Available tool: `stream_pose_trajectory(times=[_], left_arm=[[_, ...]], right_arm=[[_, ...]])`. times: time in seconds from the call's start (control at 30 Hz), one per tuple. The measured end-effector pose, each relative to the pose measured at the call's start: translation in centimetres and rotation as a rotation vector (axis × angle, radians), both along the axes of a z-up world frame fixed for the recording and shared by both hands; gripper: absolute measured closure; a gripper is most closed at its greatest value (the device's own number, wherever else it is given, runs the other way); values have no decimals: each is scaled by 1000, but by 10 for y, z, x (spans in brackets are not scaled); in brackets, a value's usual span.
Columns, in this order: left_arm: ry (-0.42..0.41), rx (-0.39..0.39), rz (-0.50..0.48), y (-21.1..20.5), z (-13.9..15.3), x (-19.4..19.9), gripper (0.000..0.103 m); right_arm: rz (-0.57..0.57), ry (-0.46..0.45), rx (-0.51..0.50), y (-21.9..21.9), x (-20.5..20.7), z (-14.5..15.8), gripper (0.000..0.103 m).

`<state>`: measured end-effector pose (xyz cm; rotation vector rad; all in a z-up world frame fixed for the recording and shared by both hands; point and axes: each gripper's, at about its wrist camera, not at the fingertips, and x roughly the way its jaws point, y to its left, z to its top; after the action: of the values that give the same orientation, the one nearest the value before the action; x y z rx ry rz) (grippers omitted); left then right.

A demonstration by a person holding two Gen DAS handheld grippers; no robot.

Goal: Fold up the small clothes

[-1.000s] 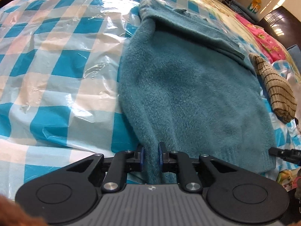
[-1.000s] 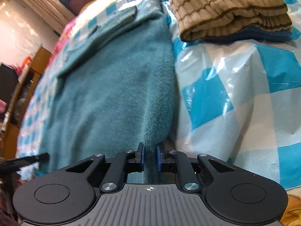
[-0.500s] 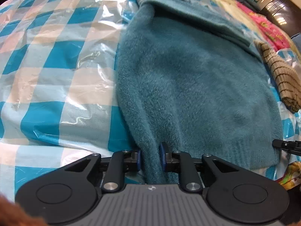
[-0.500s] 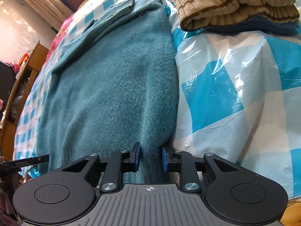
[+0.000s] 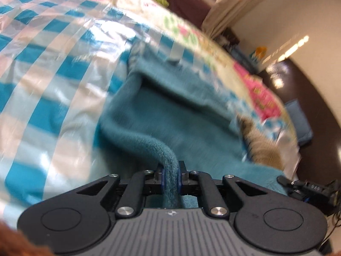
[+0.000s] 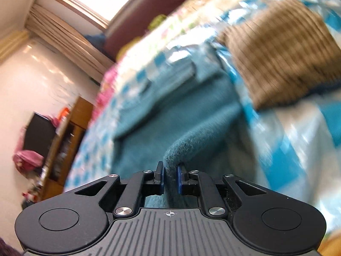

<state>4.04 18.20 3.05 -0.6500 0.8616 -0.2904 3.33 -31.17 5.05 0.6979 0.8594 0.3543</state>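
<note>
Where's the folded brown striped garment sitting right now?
In the right wrist view the brown striped garment lies upper right on the checked bed cover, just right of the teal sweater; it shows at the left wrist view's right edge.

Both wrist cameras sit close behind their grippers, angled down across the bed (image 5: pixel 53 68), sharing the sweater (image 5: pixel 170 111) from opposite near corners.

Fuzzy teal knit sweater (image 5: pixel 187 115), glossy crinkled plastic sheet (image 5: pixel 53 89), ribbed tan knit garment (image 6: pixel 283 64).
</note>
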Motion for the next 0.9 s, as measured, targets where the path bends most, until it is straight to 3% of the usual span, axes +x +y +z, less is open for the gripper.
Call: stream_pose_trajectory(times=[0.27,0.4,0.53,0.73,0.83,0.9], left_arm=[[-97,-23,92,10,29,114,88],[-108,-7,132,13,26,174,88],[-69,14,195,15,0,223,88],[43,19,270,21,-51,249,87],[65,-58,292,31,-55,249,86],[62,-60,290,29,-49,248,85]], right_arm=[[-84,-81,94,-7,103,28,91],[-148,-72,105,-10,170,20,91],[-217,-26,96,-11,235,-5,91],[-276,61,-21,10,292,-48,89],[-310,83,-11,13,306,-62,86],[-323,105,25,9,311,-69,85]])
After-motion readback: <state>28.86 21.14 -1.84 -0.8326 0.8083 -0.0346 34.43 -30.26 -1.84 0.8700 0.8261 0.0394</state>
